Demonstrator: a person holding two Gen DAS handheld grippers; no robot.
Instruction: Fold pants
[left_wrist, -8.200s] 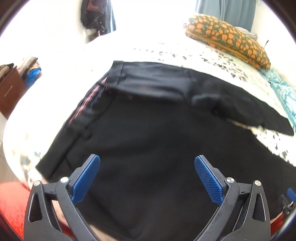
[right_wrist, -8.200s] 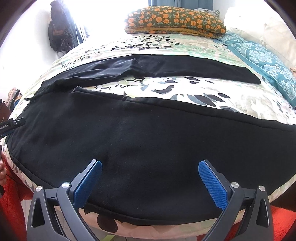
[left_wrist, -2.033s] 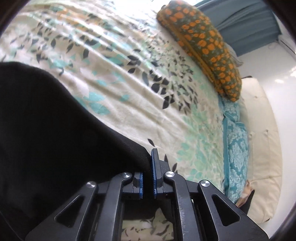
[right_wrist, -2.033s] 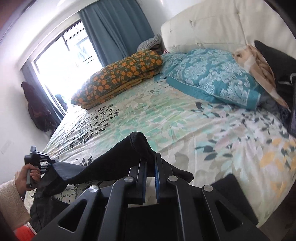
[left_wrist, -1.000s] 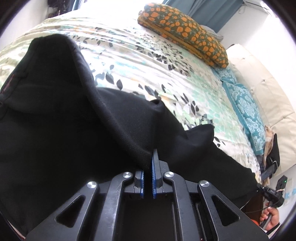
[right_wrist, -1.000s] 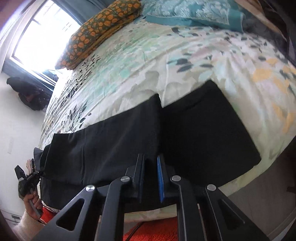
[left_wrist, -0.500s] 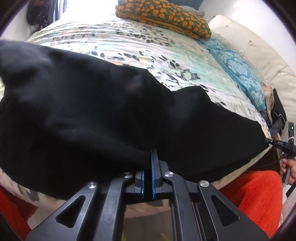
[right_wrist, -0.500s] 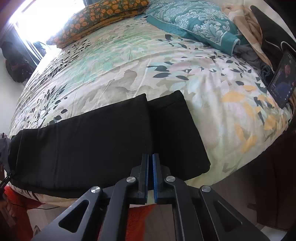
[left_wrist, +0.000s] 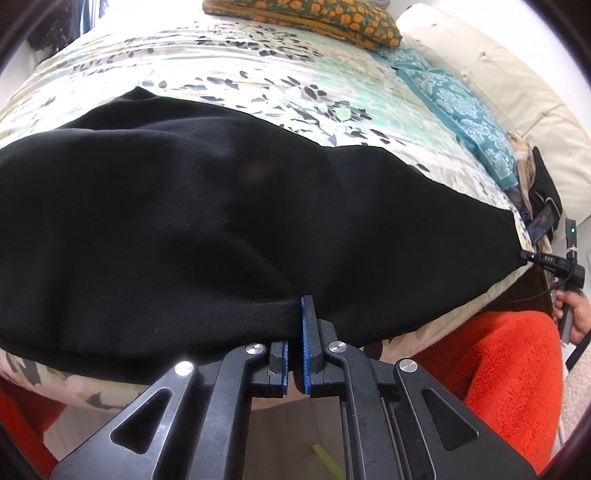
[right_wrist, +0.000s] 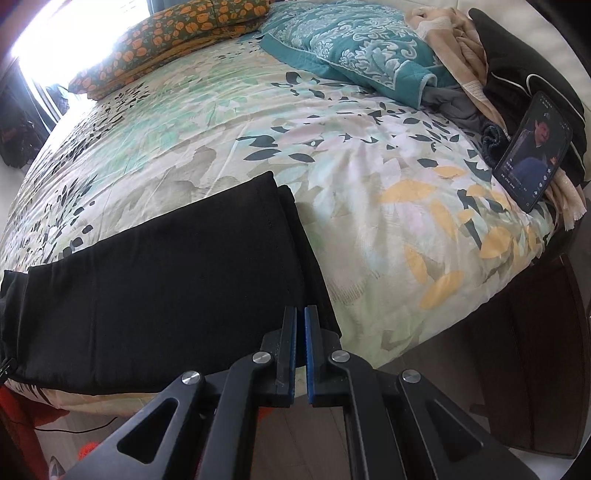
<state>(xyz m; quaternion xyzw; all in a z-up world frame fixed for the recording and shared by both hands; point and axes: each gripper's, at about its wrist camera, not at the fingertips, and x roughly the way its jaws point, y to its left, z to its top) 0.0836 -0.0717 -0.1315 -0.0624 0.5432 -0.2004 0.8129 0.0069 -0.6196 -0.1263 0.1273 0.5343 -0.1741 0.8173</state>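
Lengthwise, the black pants (right_wrist: 177, 280) run along the near edge of the bed (right_wrist: 369, 184), hem end toward 3 o'clock in the right wrist view, one leg laid over the other. The left gripper (left_wrist: 295, 332) pinches a fold of the cloth; the right gripper (right_wrist: 300, 332) has its pads pressed together at the hem corner, and whether cloth sits between them I cannot tell. Floral sheet, teal pillow (right_wrist: 354, 48) at 12, a propped phone (right_wrist: 532, 151) at 2. Fabric is matte, smooth, hems slightly offset.
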